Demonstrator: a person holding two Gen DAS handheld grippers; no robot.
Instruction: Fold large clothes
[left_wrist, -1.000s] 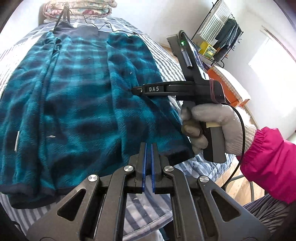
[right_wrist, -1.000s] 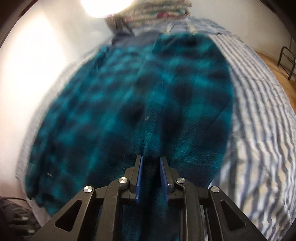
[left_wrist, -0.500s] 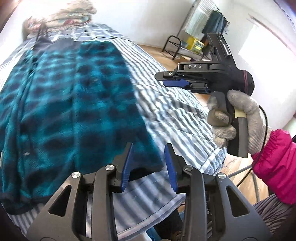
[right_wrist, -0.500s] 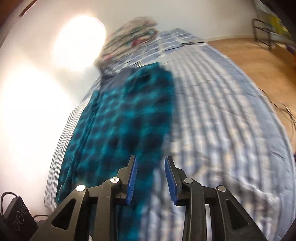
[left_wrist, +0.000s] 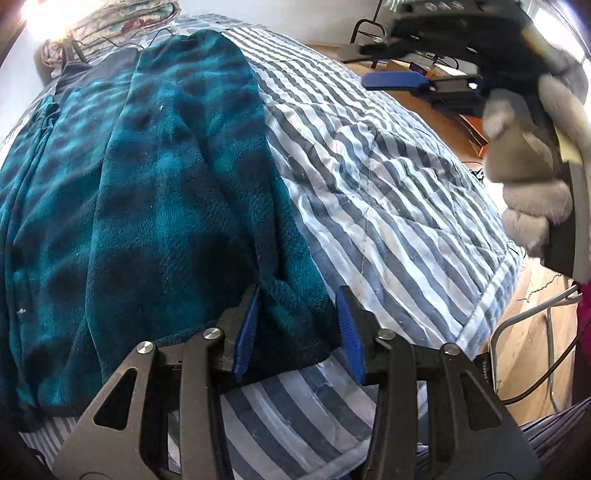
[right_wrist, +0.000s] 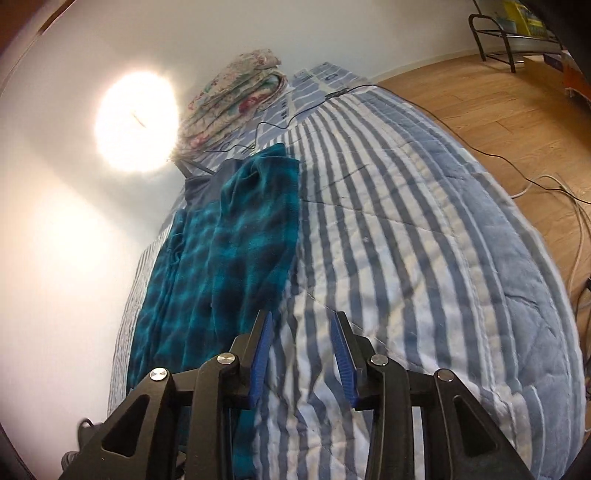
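- Both tools have let go: a second ago each had its blue pads pinched onto the teal plaid fleece garment (left_wrist: 155, 192), and now the left tool (left_wrist: 297, 325) stands wide, its pads straddling the garment's near right corner without closing on it.
- Over on the right, the right tool (right_wrist: 303, 350) is wide too and holds nothing; it has swung off the fleece and now looks down on bare striped quilt (right_wrist: 424, 258), with the garment's edge just beside its left pad.
- From the left wrist view, the right tool hangs high in the gloved right hand (left_wrist: 532, 177), well apart from the cloth.
- That garment now lies long and narrow along the left side of the bed, one side panel laid over the body, collar end far off near the folded floral blanket (right_wrist: 236, 96).
- My read: the lengthwise fold is down and released, so the next call looks like a regrasp at the near hem to bring it up toward the collar.
- Watch that plush pile; it may creep back open.
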